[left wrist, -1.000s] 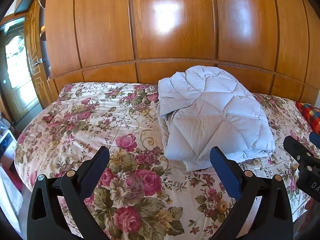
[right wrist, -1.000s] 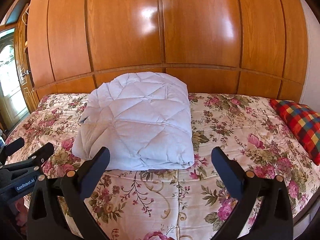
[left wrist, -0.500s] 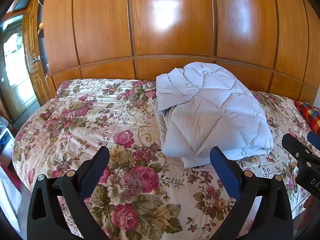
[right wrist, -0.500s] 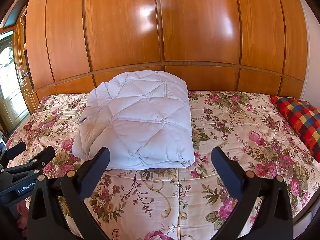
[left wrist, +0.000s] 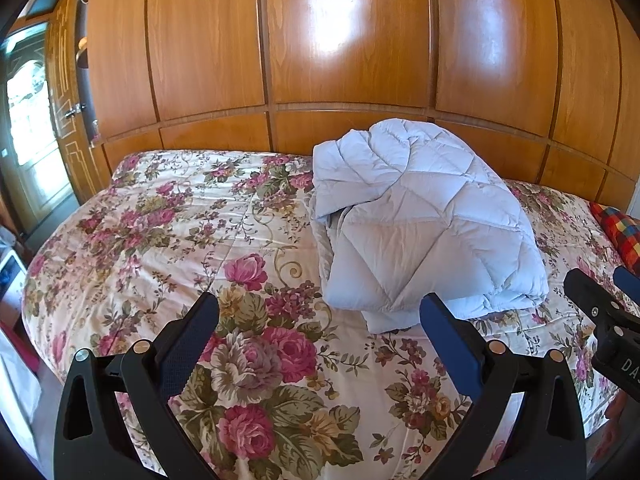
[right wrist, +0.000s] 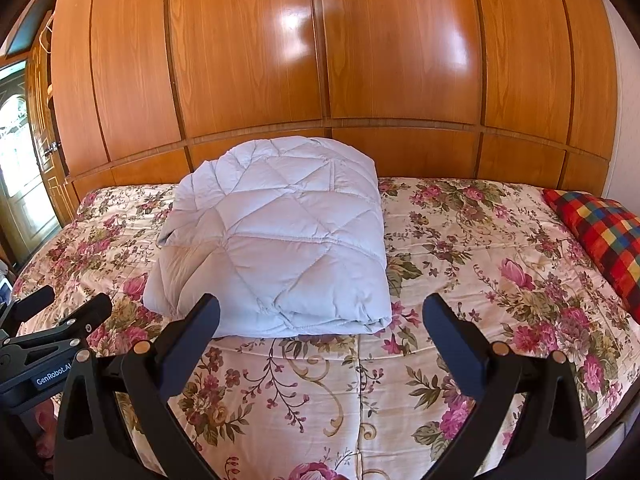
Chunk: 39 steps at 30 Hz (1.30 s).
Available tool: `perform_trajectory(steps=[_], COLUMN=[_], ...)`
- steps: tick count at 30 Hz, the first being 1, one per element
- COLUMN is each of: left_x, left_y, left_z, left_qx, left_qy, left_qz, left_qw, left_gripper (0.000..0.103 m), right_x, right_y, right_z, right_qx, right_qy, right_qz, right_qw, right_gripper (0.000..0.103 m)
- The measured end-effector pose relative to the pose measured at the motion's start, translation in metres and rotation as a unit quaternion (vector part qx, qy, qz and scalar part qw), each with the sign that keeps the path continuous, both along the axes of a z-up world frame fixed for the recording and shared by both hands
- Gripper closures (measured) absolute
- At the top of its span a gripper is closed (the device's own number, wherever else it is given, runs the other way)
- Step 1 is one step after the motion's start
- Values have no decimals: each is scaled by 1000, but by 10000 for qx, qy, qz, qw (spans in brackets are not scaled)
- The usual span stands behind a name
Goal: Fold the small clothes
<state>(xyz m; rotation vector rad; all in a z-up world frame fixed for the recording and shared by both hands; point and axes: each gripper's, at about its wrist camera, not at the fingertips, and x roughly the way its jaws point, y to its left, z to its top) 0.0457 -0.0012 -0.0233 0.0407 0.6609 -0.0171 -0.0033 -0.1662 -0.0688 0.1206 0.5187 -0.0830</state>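
A pale blue quilted garment or cover (left wrist: 424,232) lies folded in a thick bundle on the floral bedspread (left wrist: 168,240), close to the wooden wall. It also shows in the right wrist view (right wrist: 276,244). My left gripper (left wrist: 320,316) is open and empty, held above the near part of the bed, short of the bundle's near left corner. My right gripper (right wrist: 320,316) is open and empty, held just in front of the bundle's near edge. Each gripper shows at the edge of the other's view: the right one (left wrist: 600,320), the left one (right wrist: 52,320).
A wooden panelled wall (right wrist: 320,60) stands right behind the bed. A red checked pillow (right wrist: 600,232) lies at the bed's right end. A door with bright glass (left wrist: 28,128) is at the far left. The bed's near edge drops off below the grippers.
Both grippers have drawn back and tilted up slightly, so the bundle sits a little lower and farther in both views. The bundle has not moved. Both stay open.
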Motion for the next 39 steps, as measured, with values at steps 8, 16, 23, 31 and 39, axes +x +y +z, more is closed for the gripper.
perform_trajectory(steps=[8,16,23,31,39], left_x=[1,0,1,2,5], left_y=[0,2,2,2,3], left_z=[0,-4,-5,-6,-9], left_qx=[0,-7,-43,-62,-253], left_qy=[17,46,79,112,317], left_qz=[2,7,-14,-84,-162], left_qw=[10000,10000,10000,9999,9990], left_gripper=[3,3,3,3,3], right_x=[0,1,2,2,3], right_y=[2,3,3,4,4], right_z=[-3,-3,-4,-5,-7], right_qx=[28,45,45,51,68], right_qy=[64,84,78,94,141], right_qz=[3,29,29,42,56], right_qw=[10000,10000,10000,9999,9999], right_gripper=[2,2,2,2,2])
